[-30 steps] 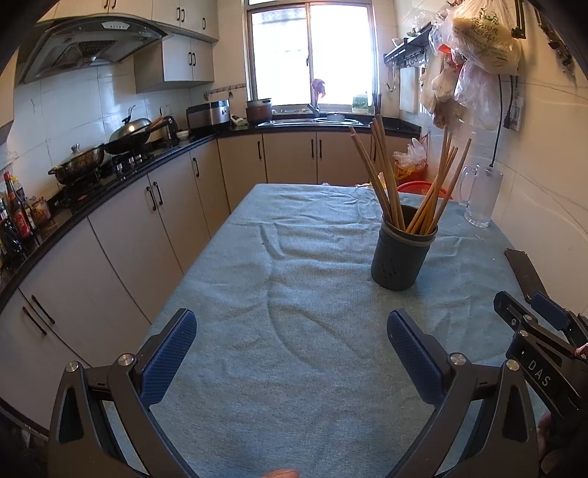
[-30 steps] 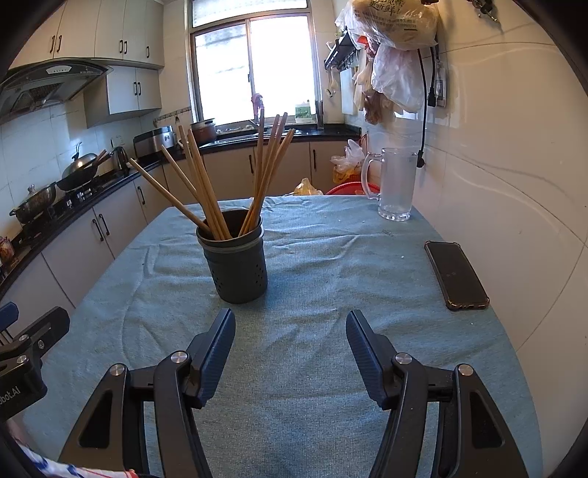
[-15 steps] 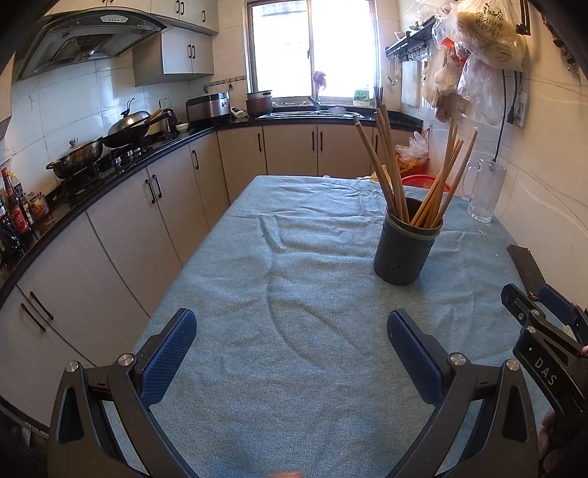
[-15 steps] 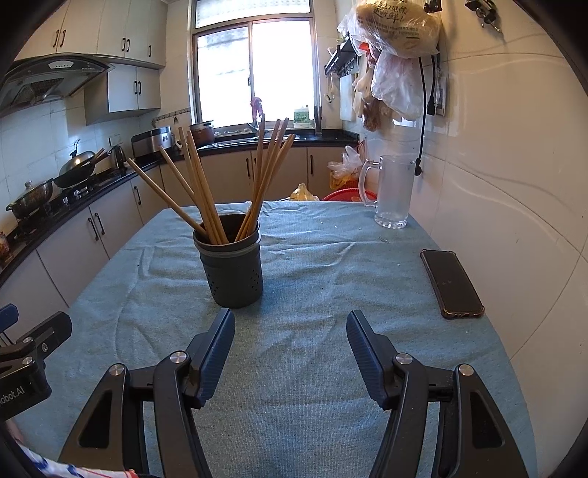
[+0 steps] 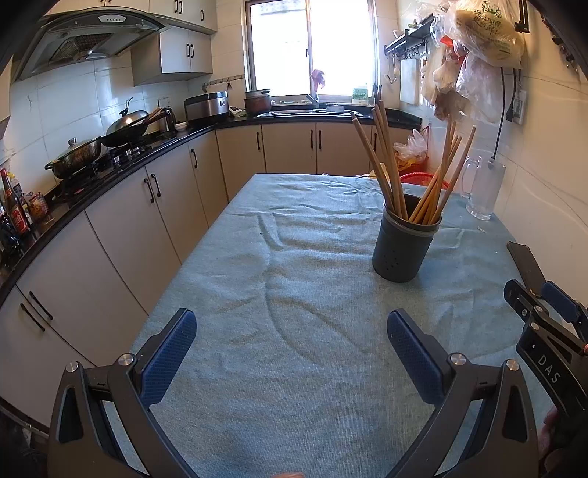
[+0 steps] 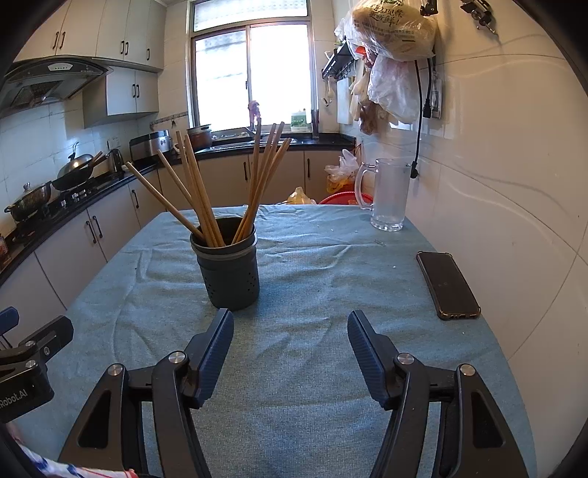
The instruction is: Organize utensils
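Two grippers are being held low over the cloth (image 5: 294, 279), and almost nothing is being changed from a second ago: both views are being kept nearly as they were, with only a slight drift of the frame. Nearest, the left gripper (image 5: 290, 323) is being kept spread wide, nothing between its blue pads. The right gripper (image 6: 290, 321) is being kept spread too, and is likewise empty. No utensil is being carried, then, and none is being seen loose on the cloth.

Further out, the holder (image 6: 228, 272) is being left upright on the cloth, just ahead of the right gripper, with the chopsticks (image 6: 198, 191) fanned out inside it. By that, the sorting is being judged done or paused.

As for writing, "DAS" is being read in white on the right gripper's body in the left view, and "Robot.AI" on the left gripper's body in the right view. Beyond, a phone (image 6: 448, 285) is lying dark, no text showing, and a mug (image 6: 389, 195) is standing unmarked. Farthest, green Chinese print is being shown on the bag (image 6: 393, 29) hung on the wall, too warped to be fully read.
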The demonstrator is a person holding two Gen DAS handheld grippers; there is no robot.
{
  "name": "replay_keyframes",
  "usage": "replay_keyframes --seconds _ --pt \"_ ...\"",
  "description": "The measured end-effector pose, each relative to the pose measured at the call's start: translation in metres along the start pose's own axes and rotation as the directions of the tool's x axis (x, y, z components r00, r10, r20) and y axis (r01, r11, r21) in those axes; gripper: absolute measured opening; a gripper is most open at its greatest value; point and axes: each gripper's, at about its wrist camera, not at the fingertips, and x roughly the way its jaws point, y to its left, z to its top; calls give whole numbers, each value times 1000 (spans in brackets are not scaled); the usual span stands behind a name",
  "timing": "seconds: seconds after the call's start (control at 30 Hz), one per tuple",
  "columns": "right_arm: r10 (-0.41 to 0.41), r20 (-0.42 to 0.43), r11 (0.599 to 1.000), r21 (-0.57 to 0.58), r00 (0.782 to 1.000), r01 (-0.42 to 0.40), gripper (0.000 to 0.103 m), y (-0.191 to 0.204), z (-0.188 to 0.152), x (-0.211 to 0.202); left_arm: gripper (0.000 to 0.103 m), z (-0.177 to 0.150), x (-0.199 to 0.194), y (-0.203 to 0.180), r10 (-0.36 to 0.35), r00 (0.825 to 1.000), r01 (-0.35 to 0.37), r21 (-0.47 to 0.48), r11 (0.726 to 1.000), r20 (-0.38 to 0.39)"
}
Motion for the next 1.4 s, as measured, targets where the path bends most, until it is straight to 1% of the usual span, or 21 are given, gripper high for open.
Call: replay_keyframes --seconds 0.47,0.73,1.4 --pt "-4 9 1000 -6 1000 4 70 1 -1 -1 103 0 0 0 0 1000 0 1 1000 -3" --pt "-6 21 1000 -20 1000 7 71 2 -1 -3 103 -8 5 -3 2 1000 -2 6 1000 -14" --pt "-3 9 1000 -21 1000 3 73 0 -5 4 103 -9 9 -3 1 1000 0 13 1000 -29"
